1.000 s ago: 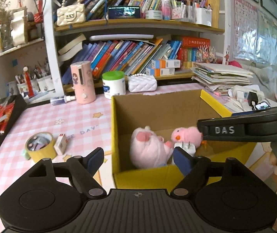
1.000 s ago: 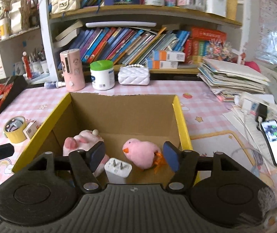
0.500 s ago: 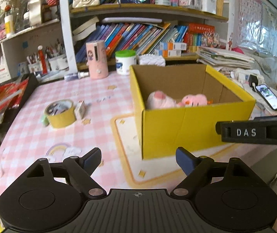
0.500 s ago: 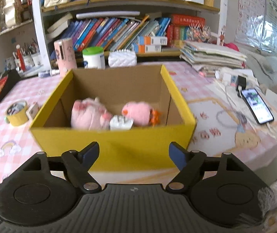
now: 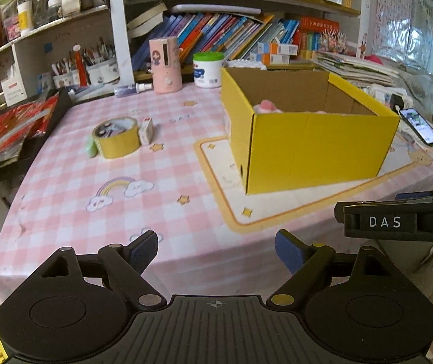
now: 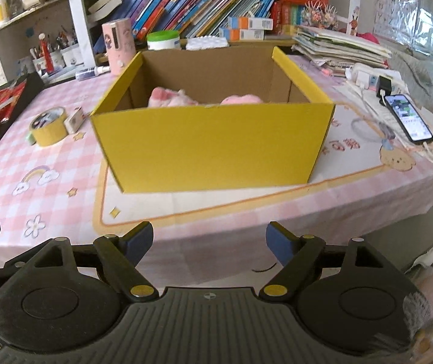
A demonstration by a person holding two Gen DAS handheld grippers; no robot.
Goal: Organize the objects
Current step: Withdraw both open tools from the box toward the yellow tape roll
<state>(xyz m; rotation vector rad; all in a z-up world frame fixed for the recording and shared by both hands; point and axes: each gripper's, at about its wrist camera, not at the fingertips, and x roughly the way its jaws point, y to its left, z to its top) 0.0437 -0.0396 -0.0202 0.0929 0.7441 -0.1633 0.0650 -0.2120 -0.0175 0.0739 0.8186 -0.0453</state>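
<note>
A yellow cardboard box (image 6: 210,145) stands on the pink checked tablecloth (image 6: 43,163); it also shows in the left wrist view (image 5: 316,148). Pink plush toys (image 6: 171,98) peek over its rim. A roll of yellow tape (image 5: 116,138) and a small white box (image 5: 146,129) lie left of the box. My left gripper (image 5: 216,251) is open and empty, at the table's near edge. My right gripper (image 6: 209,241) is open and empty, held off the near edge in front of the box. The right gripper's body (image 5: 398,221) shows at the right of the left wrist view.
A pink cylinder (image 5: 165,65), a white jar with a green lid (image 5: 207,69) and a small bottle (image 5: 131,89) stand at the back. Bookshelves rise behind. A phone (image 6: 407,118), chargers and stacked papers (image 6: 337,45) lie at the right. A black tray (image 5: 10,133) sits at the left.
Both grippers have pulled back from over the box to the table's near edge. The toys and a white plug stay inside the box. Both grippers stayed open.
</note>
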